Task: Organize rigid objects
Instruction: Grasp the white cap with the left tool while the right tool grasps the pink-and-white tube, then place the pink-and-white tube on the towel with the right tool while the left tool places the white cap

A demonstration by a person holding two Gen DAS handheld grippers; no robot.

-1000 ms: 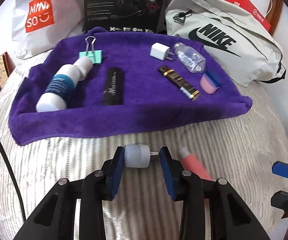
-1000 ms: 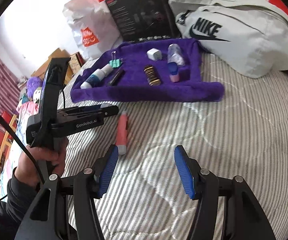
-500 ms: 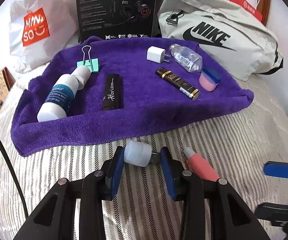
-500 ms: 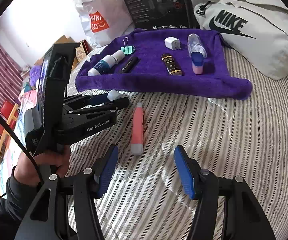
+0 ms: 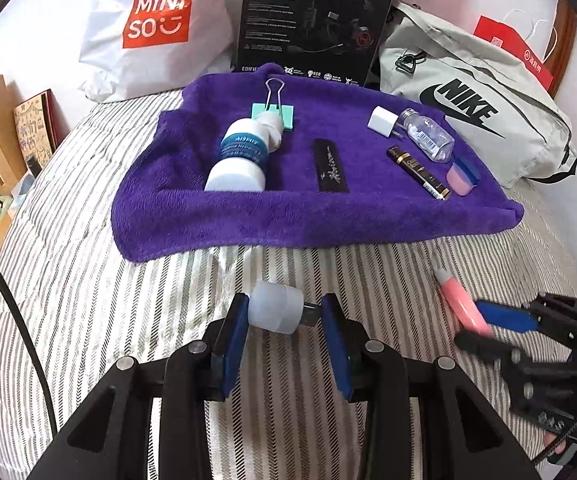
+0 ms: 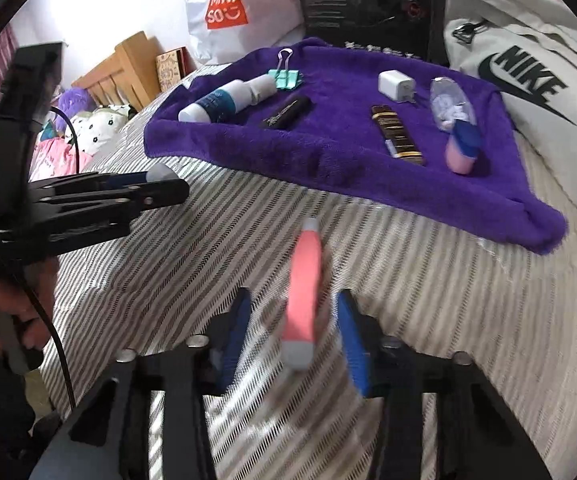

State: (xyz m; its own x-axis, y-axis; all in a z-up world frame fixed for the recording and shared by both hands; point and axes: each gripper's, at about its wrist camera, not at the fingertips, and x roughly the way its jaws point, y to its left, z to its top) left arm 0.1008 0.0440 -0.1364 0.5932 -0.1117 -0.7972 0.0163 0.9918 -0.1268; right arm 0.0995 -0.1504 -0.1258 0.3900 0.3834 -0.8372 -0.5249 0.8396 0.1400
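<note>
A small white cap [image 5: 275, 313] is clamped endwise in the left gripper [image 5: 284, 322] above the striped bed [image 5: 88, 300]. The right gripper's [image 6: 293, 336] jaws are closing around the pink tube [image 6: 303, 292], not yet gripped; an off-centre pinch may squirt it sideways, short of the purple towel [image 5: 288, 216].
</note>
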